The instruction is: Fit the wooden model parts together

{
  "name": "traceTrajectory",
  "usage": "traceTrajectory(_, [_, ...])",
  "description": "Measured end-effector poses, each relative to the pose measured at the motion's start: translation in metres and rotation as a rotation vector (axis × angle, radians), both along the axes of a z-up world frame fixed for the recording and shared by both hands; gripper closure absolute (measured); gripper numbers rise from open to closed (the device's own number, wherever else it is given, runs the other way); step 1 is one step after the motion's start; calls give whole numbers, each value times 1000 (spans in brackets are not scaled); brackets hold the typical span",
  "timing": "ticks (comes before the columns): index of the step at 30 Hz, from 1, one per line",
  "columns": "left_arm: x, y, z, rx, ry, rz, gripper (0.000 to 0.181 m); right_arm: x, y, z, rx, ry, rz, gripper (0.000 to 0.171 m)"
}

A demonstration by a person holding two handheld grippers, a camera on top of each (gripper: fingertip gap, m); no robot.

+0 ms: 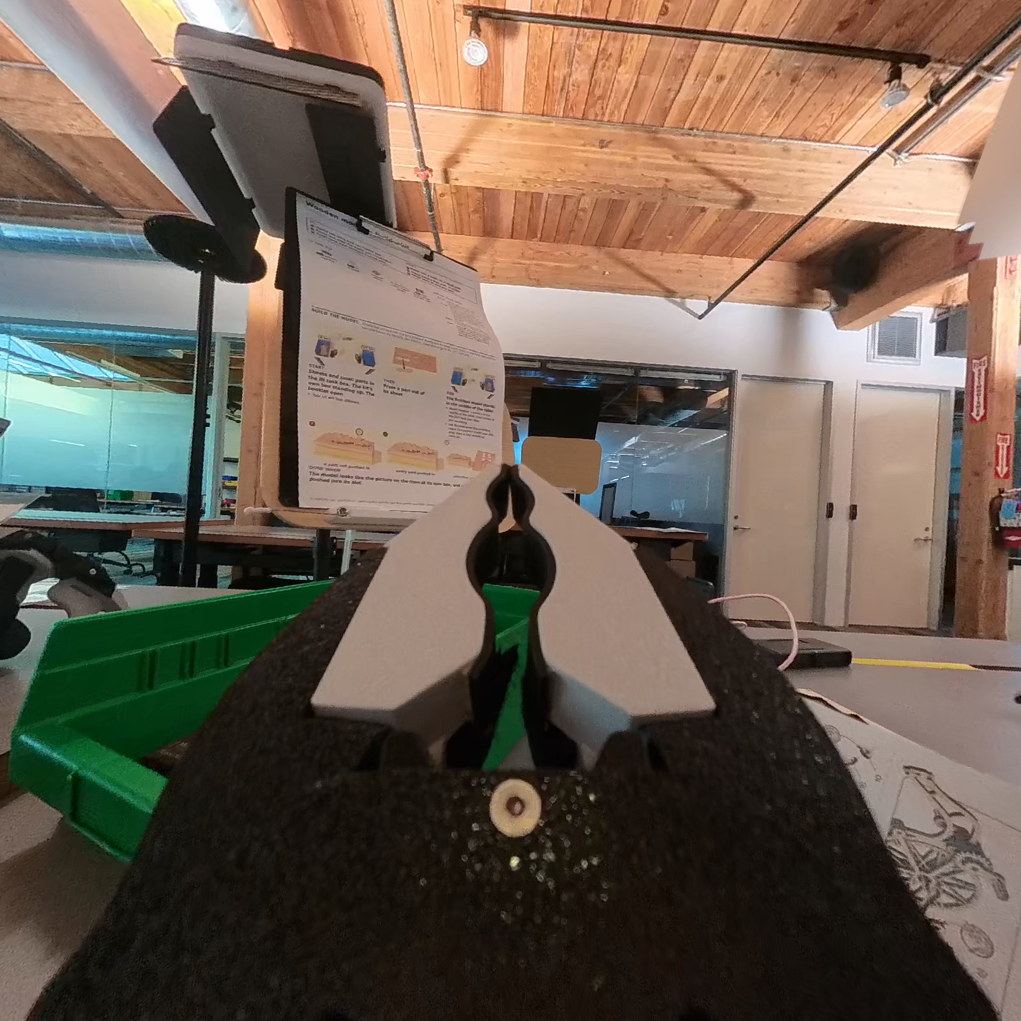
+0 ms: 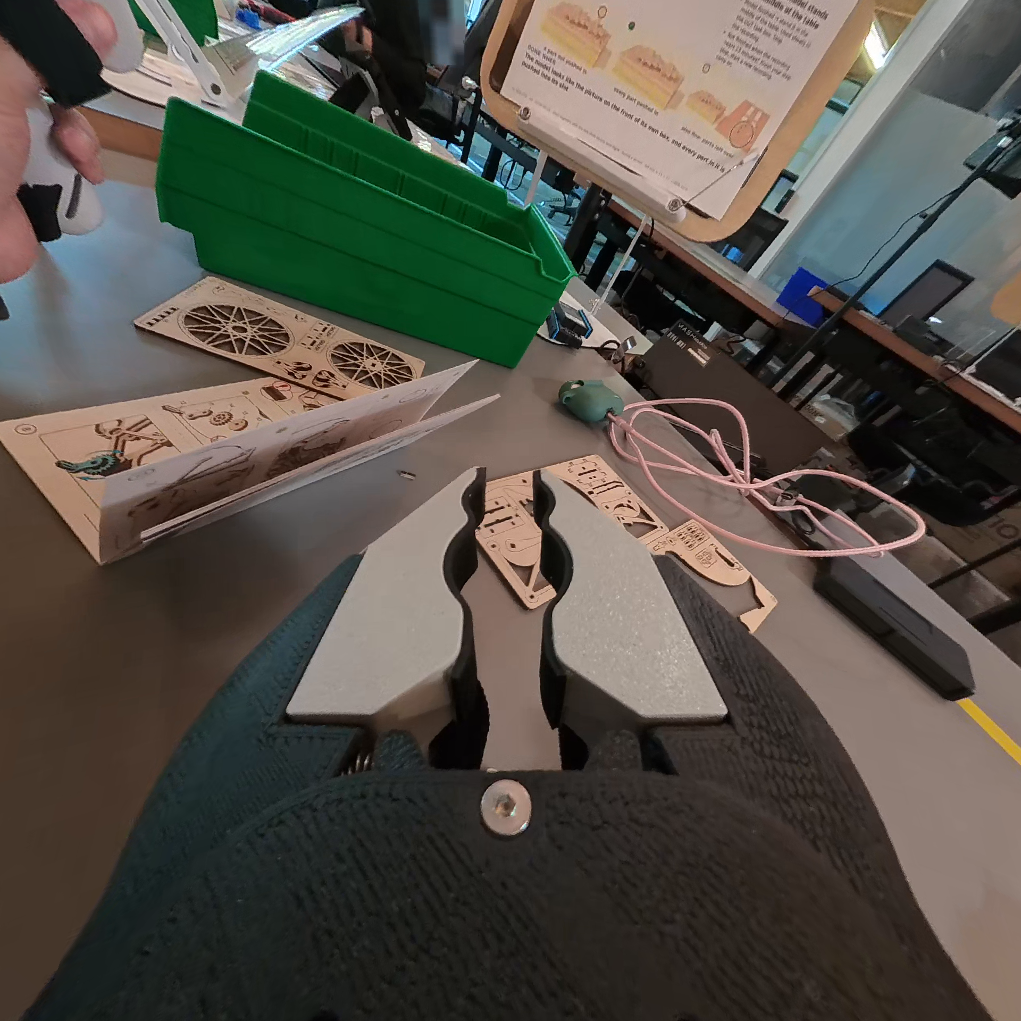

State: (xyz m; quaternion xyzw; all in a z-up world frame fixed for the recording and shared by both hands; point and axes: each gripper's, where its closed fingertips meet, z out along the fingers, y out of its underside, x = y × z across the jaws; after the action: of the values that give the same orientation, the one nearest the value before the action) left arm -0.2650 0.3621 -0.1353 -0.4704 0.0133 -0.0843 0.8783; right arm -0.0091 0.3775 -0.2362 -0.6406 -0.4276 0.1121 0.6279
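In the right wrist view, my right gripper (image 2: 509,478) is open with a narrow gap and empty, hovering over a small laser-cut wooden sheet (image 2: 511,552) on the grey table (image 2: 221,635). Two more cut sheets (image 2: 712,558) lie just to its right. A wooden sheet with two spoked wheels (image 2: 276,337) lies farther left, beside an open instruction booklet (image 2: 221,458). My left gripper (image 1: 511,476) is shut with nothing visible between its tips. It is tilted up toward the ceiling. A hand (image 2: 22,166) at the top left of the right wrist view holds its handle.
A green bin (image 2: 359,221) stands behind the sheets and also shows in the left wrist view (image 1: 138,679). An instruction sheet on a wooden stand (image 2: 652,99) rises behind it. A green pouch with a pink cord (image 2: 588,395) and a black box (image 2: 895,624) lie right. A tiny pin (image 2: 406,474) lies near the booklet.
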Motion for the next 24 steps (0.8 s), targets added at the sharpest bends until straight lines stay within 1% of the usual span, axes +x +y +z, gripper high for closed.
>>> traceTrajectory(4, [12, 1, 1, 1, 46, -8, 181, 0, 0, -1, -2, -11, -6, 156])
traceTrajectory(7, [17, 0, 2, 4, 74, -6, 181, 1, 4, -8, -41, -45, -22, 156])
traceTrajectory(12, [21, 0, 3, 9, 92, -16, 181, 1, 20, -39, -261, -111, -56, 155])
traceTrajectory(14, [20, 0, 3, 10, 89, -16, 181, -3, 29, -45, -332, -125, -82, 155])
traceTrajectory(19, [19, 0, 3, 12, 80, -23, 181, -11, 55, -62, -453, -208, -162, 155])
traceTrajectory(24, [20, 0, 4, 15, 84, -29, 181, -15, 60, -82, -578, -229, -180, 159])
